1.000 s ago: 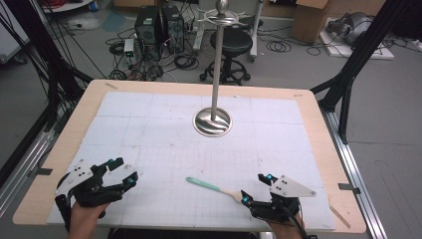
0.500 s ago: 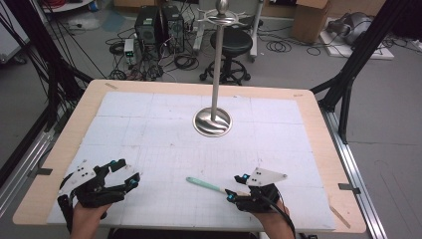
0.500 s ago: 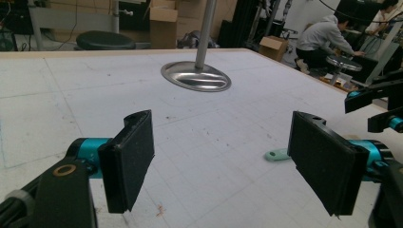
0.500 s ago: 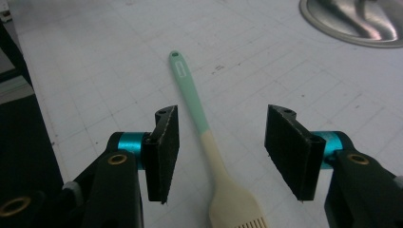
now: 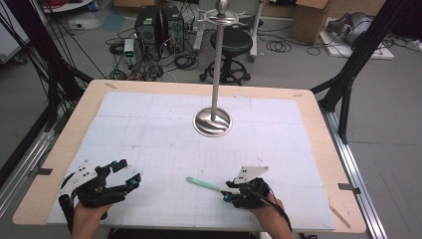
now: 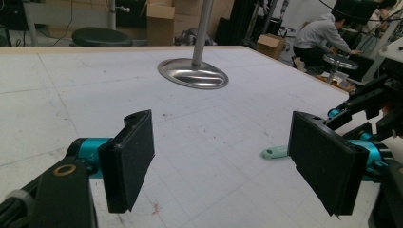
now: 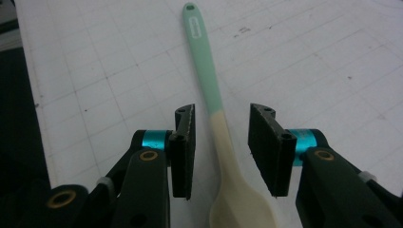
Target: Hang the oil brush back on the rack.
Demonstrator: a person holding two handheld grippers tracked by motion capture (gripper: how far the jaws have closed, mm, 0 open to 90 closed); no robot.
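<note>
The right gripper (image 7: 222, 149) straddles the neck of a wooden spoon (image 7: 216, 128) with a mint-green handle; its jaws have just been closing and stand narrowed, pads clear of the wood. The spoon lies flat on the white gridded mat (image 5: 164, 134), near the table's front edge. The left gripper (image 6: 223, 164) rests well apart, jaws wide and empty. A metal stand (image 5: 213, 122) rises farther back.

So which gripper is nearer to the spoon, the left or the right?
Right. The right gripper has the spoon between its fingers, which have been closing but do not press it. The left gripper sits well off to the spoon's left.
</note>
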